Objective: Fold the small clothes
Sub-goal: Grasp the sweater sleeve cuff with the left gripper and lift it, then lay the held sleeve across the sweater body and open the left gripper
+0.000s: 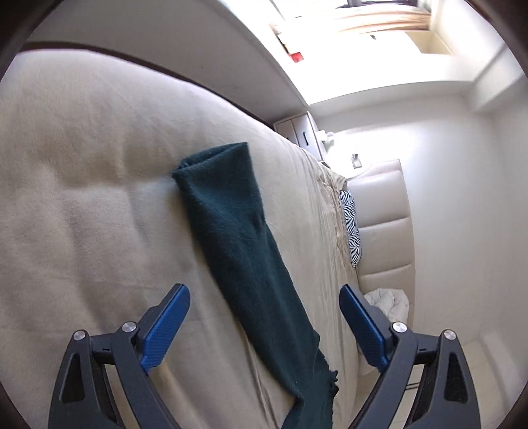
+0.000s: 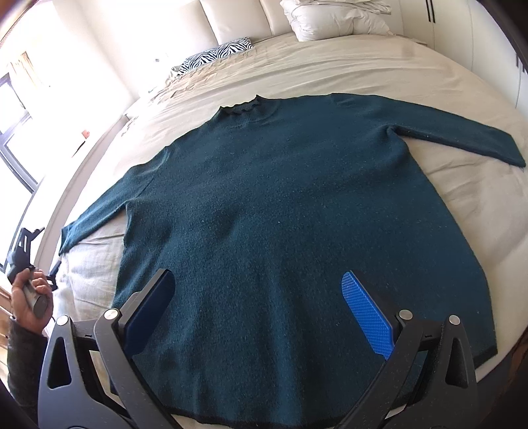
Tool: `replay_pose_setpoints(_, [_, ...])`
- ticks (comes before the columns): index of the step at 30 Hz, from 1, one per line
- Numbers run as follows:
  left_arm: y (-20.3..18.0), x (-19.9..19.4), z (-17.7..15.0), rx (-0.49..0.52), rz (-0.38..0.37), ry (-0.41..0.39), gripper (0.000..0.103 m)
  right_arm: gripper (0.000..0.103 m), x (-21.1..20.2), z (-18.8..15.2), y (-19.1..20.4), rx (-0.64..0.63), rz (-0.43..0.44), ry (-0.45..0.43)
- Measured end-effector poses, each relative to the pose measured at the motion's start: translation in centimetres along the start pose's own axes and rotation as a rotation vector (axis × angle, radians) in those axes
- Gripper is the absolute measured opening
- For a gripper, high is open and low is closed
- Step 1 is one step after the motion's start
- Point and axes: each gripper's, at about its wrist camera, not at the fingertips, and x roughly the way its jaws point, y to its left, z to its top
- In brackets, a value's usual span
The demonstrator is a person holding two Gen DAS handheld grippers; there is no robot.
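Folding is just starting: green sweater (image 2: 280, 214) lies flat on the bed (image 2: 445, 198), both grippers' fingers (image 2: 366, 310) wide apart and empty, left gripper (image 1: 264, 323) must pinch the sleeve (image 1: 231, 224) at nine o'clock.

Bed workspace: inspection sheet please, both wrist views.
Surface: bed with a beige cover, lightly wrinkled.
Job's things: dark green sweater spread flat, collar away from the right camera, both sleeves out to the sides; left sleeve lies near the bed's edge.
Clutter: zebra-print pillow, white bedding by the headboard.
Grippers: left hand-held gripper open over the sleeve; right hand-held gripper open over the hem; neither grips.
Cables: nothing seen.
Surroundings: padded headboard, bright window, white walls.
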Motion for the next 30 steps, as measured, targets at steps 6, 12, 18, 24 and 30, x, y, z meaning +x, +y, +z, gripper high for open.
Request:
replay_pose_setpoints(6, [0.4,3.1,0.6,-0.051,0.038,-0.052,0.086,0.079,1.8,0.6,0.4,-0.029,-0.016,0.023])
replay_pose_setpoints(12, [-1.0,5.4,2.3,-0.042,0.041,-0.099,0.062,0.078,2.5,0.9,-0.3,-0.011,0.035,0.009])
replay_pose_setpoints(18, [-3.4,7.1,2.2,0.042,0.097,-0.091,0.012,0.071,2.4,1.0,-1.8,0.004,0.051,-0.022])
replay_pose_setpoints(24, [-14.7,8.8,-5.6,0.450,0.073,-0.034,0.010,0.062,2.3,1.4,-4.7,0.072,0.063,-0.045])
replay_pose_setpoints(30, [-24.8,12.0,-26.1,1.097,0.035,0.186,0.010,0.062,2.2,1.8,-8.3,0.143,0.068,-0.063])
